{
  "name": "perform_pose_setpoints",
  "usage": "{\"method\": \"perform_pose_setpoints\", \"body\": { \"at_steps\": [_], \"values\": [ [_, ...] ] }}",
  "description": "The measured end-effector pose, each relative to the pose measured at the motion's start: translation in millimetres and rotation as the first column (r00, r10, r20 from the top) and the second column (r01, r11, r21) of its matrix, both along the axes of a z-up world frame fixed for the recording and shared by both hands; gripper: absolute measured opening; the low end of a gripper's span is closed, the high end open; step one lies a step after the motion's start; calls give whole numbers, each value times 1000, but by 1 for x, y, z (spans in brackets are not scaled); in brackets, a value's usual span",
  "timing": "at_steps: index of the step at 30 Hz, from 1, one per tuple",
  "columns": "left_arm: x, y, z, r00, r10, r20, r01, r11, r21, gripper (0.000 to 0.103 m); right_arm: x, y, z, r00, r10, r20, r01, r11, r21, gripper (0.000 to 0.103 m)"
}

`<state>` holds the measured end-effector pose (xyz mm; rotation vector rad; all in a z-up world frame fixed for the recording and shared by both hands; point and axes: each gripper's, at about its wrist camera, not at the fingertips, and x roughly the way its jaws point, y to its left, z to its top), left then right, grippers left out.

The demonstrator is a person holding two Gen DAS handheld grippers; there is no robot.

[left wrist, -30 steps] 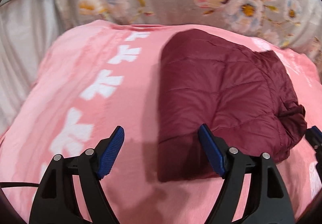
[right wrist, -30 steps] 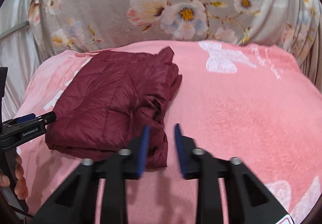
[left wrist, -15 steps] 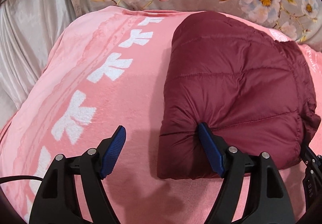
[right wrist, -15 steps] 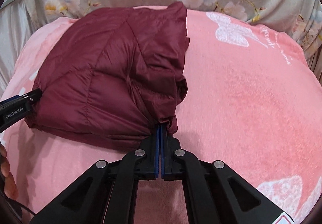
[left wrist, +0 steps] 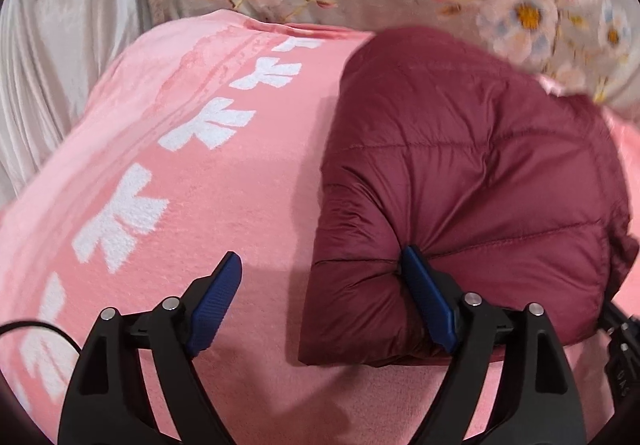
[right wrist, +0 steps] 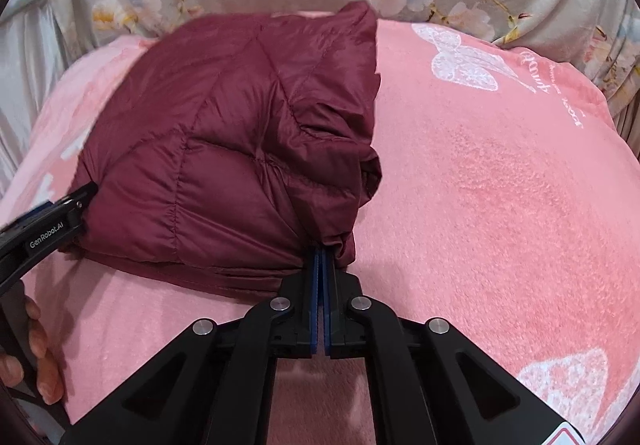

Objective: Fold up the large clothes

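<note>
One maroon quilted jacket point(right wrist: 224, 149), folded and puffy; right hand-held gripper point(right wrist: 320, 257) pinches its edge, left hand-held gripper point(left wrist: 320, 277) spread.

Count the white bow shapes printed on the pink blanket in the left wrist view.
4 whole ones in a column left of the maroon jacket. Further partial ones sit near the lower left edge.
</note>
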<state>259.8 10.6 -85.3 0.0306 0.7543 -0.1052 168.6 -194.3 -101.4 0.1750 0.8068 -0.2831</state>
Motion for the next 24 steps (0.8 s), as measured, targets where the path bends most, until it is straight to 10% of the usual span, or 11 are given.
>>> {"method": "perform_pose_setpoints", "body": {
  "at_steps": [2,4,11,24],
  "values": [
    [-12,9,8,1000,12,27,-11,1000,-12,82,-24,2,15,998,2,67,-3,1000,11,20],
    [-34,15,18,998,15,65,-17,999,28,82,-59,10,32,988,21,154,-22,1000,6,58],
    [-130,32,56,992,-27,120,26,1000,15,93,-168,35,76,958,111,264,-83,990,-115,82],
    [-197,26,21,994,34,103,-34,999,7,98,-215,47,23,963,-1,268,17,998,-56,86]
  ]
}}
